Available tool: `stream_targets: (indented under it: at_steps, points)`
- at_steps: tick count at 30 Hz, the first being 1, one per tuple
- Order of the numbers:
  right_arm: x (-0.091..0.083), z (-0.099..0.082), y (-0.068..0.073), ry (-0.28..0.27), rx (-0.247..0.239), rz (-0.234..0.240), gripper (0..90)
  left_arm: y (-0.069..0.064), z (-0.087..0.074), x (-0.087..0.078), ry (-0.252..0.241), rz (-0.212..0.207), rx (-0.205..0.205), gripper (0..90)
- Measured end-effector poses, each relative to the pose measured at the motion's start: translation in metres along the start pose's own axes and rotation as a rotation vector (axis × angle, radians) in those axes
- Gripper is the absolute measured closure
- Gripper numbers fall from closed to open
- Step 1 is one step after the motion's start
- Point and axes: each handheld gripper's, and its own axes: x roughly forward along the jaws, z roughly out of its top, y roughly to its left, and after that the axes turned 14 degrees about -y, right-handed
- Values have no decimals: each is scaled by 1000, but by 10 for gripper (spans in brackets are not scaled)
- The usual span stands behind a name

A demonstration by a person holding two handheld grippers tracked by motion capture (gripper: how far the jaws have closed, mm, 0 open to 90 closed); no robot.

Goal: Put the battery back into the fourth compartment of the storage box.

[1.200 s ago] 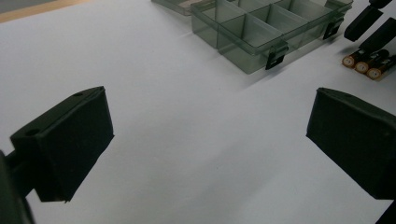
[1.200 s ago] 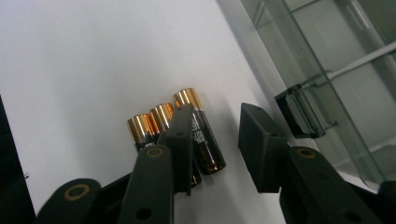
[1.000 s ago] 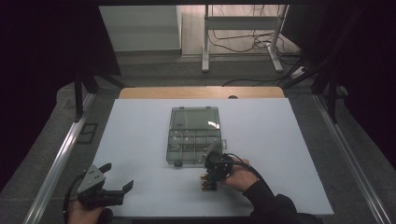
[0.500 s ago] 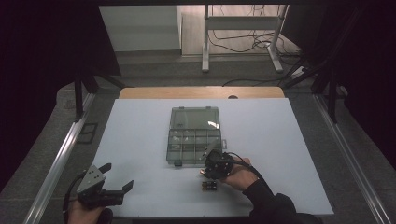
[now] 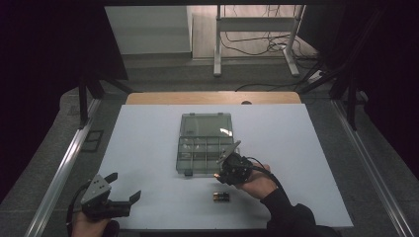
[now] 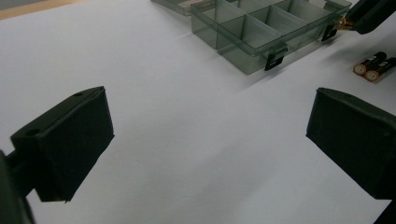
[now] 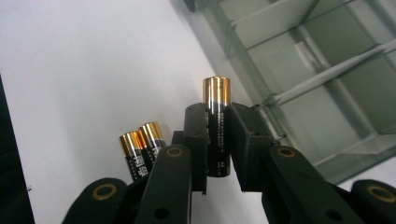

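My right gripper is shut on a black-and-copper AA battery, copper end pointing out past the fingertips. In the high view the right gripper hovers at the front right corner of a clear compartment box, whose lid lies open toward the back. Two more batteries lie side by side on the white table just in front of it, and the pair of batteries also lies left of the jaws. My left gripper rests open near the front left edge, nothing between its jaws.
The white table top spreads between the left gripper and the box. The box's compartments look empty. The table batteries sit right of the box's front latches. Metal rails flank the table.
My right gripper has lifted off the table with one battery and moved back toward the box, leaving two batteries behind. The left gripper has not moved.
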Motion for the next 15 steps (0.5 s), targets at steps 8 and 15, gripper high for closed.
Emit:
stream_targets:
  at_steps: [8, 15]
  points:
    - [-6, 6, -8, -26, 21, -35, 765, 0, 0, 0, 2, 1, -2, 10]
    - [-13, 14, -24, -75, 68, -44, 765, 1, 0, 0, 1, 2, -8, 11]
